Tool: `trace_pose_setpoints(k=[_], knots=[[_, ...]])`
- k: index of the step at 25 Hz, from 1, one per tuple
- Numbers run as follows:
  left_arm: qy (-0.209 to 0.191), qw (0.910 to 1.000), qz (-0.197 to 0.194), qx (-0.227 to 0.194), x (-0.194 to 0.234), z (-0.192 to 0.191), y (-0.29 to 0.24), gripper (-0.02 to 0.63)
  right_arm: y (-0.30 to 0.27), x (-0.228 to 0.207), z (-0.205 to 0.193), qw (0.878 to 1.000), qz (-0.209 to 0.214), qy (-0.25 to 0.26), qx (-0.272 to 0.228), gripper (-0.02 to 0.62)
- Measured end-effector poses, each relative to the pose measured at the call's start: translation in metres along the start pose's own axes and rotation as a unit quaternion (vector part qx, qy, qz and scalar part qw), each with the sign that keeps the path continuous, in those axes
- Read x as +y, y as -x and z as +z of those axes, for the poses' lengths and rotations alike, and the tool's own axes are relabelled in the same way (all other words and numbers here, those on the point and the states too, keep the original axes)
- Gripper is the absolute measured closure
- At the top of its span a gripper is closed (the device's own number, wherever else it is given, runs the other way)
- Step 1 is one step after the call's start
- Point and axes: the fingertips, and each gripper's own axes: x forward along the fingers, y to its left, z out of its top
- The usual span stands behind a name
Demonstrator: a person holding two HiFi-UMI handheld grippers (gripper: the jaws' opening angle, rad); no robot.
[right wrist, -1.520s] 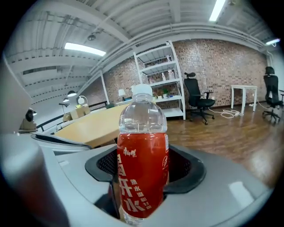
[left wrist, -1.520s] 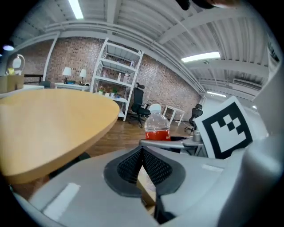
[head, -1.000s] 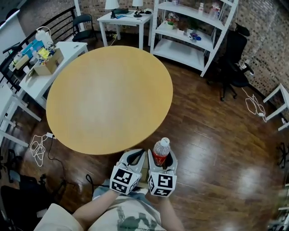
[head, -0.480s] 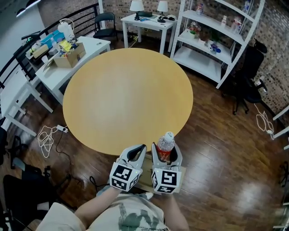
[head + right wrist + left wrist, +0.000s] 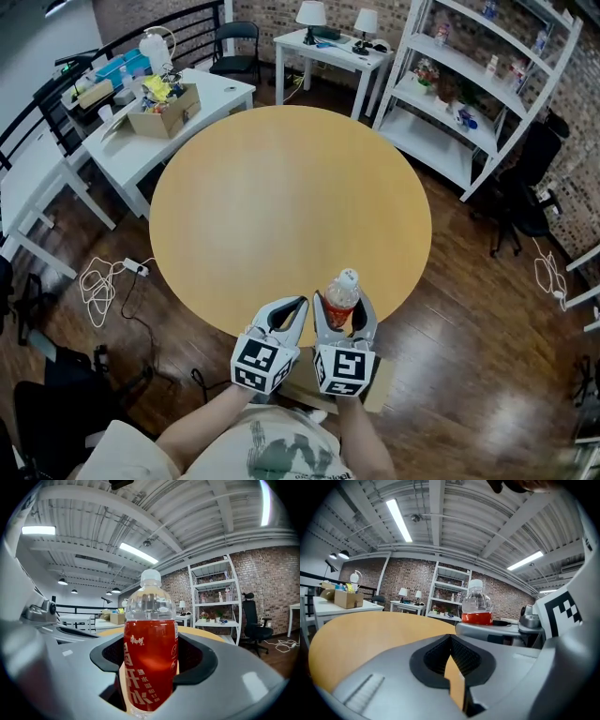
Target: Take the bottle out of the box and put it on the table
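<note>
red-labelled bottle (image 5: 341,292) upright in right gripper (image 5: 343,311)

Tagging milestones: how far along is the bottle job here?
Done: the bottle is out, held upright in the fingers of the right gripper, clear of the cardboard box below. In hand: carrying it at the near edge of the round table. Left: set it on the tabletop and release. The left gripper is shut and empty.
</note>
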Motion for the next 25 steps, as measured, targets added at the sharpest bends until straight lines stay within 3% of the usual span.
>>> trace_pose_setpoints(k=[9, 18, 25], knots=[[0.009, 0.9999, 0.010, 0.003, 0.092, 0.011, -0.005, 0.606, -0.084, 0.055, -0.006, 1.000, 0.009, -0.004, -0.005, 0.293], [0.000, 0.9997, -0.008, 0.023, 0.142, 0.010, -0.023, 0.606, -0.150, 0.074, -0.023, 1.000, -0.006, 0.005, -0.009, 0.291], [0.004, 0.9992, -0.004, 0.040, 0.168, 0.002, -0.032, 0.606, -0.168, 0.073, -0.037, 1.000, -0.023, 0.002, -0.009, 0.291]])
